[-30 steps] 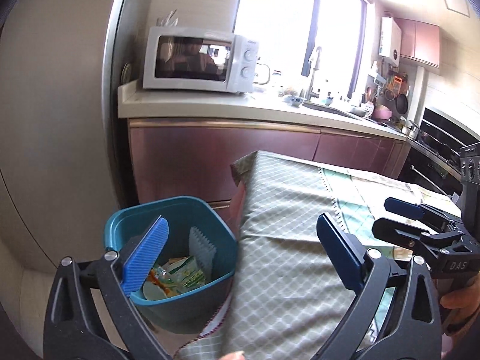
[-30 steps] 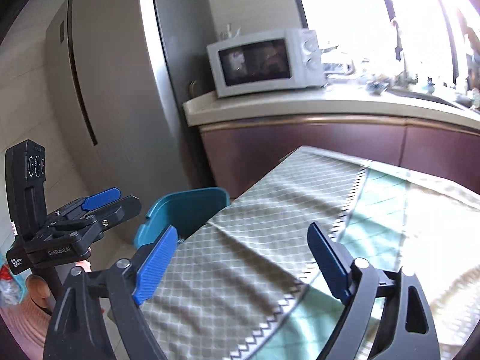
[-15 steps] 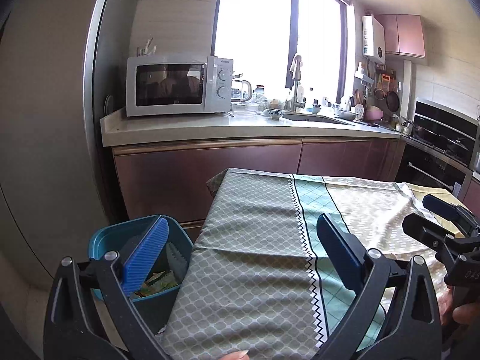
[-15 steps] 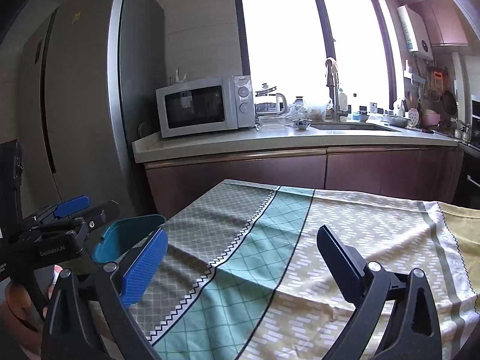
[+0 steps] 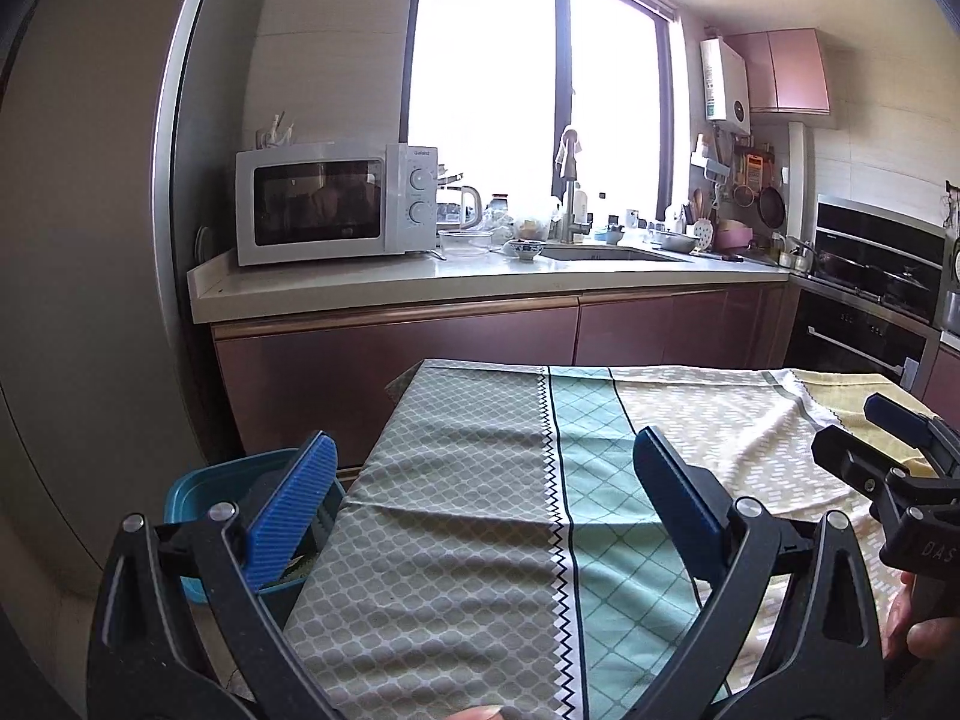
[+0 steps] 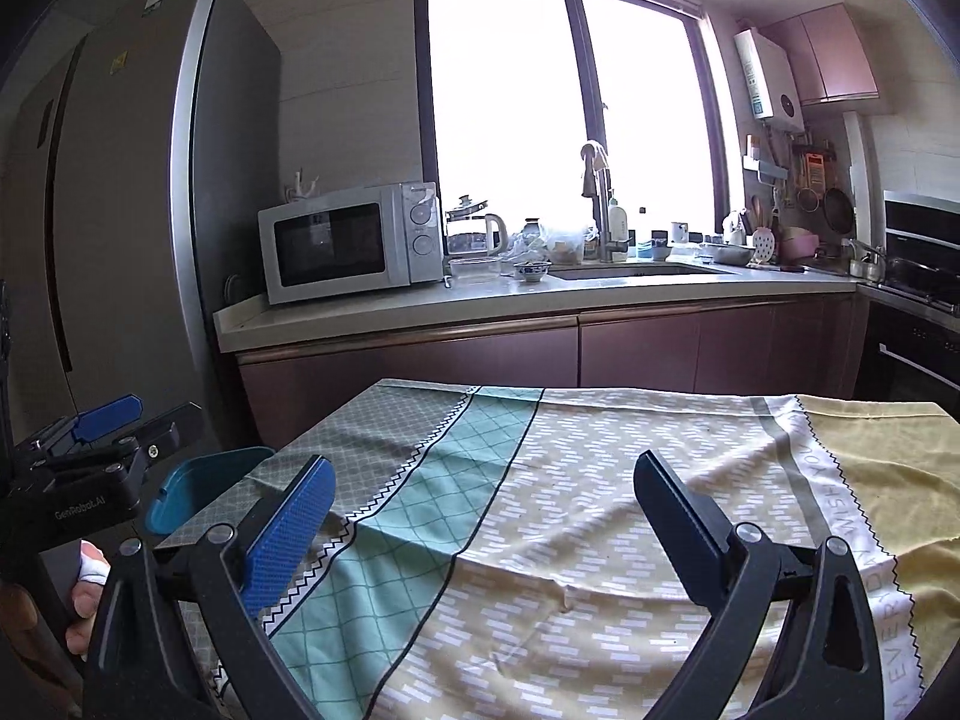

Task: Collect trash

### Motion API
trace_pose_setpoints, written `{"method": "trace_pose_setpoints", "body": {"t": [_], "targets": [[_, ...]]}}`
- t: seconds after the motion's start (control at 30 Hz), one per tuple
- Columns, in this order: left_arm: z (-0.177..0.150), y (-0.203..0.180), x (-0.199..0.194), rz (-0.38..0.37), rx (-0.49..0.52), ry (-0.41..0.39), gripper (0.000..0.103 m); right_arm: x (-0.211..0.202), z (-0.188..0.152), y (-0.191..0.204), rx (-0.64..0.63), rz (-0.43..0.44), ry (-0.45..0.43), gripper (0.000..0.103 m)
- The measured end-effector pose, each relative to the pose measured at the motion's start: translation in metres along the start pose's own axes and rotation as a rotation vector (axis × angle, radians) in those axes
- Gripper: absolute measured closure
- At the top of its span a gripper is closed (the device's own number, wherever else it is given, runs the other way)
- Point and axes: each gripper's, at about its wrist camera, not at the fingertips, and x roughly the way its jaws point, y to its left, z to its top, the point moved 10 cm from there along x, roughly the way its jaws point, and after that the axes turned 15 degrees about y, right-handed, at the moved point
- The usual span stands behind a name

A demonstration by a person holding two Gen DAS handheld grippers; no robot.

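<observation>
A teal trash bin point(image 5: 198, 483) stands on the floor at the table's left end; its rim also shows in the right wrist view point(image 6: 198, 483). Its contents are hidden now. My left gripper point(image 5: 480, 510) is open and empty, held over the left part of the table with its left finger above the bin. My right gripper point(image 6: 480, 522) is open and empty over the middle of the table. Each gripper shows in the other's view, the right one point(image 5: 900, 450) at the right edge, the left one point(image 6: 102, 426) at the left edge. No trash shows on the table.
A patterned grey, green, white and yellow tablecloth point(image 5: 480, 450) covers the table. Behind it runs a kitchen counter point(image 6: 540, 300) with a white microwave point(image 5: 336, 210), a sink and dishes. A tall fridge point(image 6: 120, 210) stands at the left, an oven point(image 5: 870, 300) at the right.
Both grippers have swung right and levelled, from over the bin to over the table. The bin's inside with its wrappers has dropped out of sight. Both stay open.
</observation>
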Motion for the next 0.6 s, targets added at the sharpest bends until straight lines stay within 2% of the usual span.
{"method": "trace_pose_setpoints", "body": {"t": [0.2, 0.6], "targets": [[0.002, -0.011, -0.004, 0.003, 0.013, -0.021, 0.006, -0.016, 0.000, -0.014, 0.016, -0.054, -0.039, 0.007], [0.004, -0.027, -0.007, 0.008, 0.036, -0.046, 0.006, -0.026, 0.000, -0.027, 0.026, -0.086, -0.062, 0.007]]}}
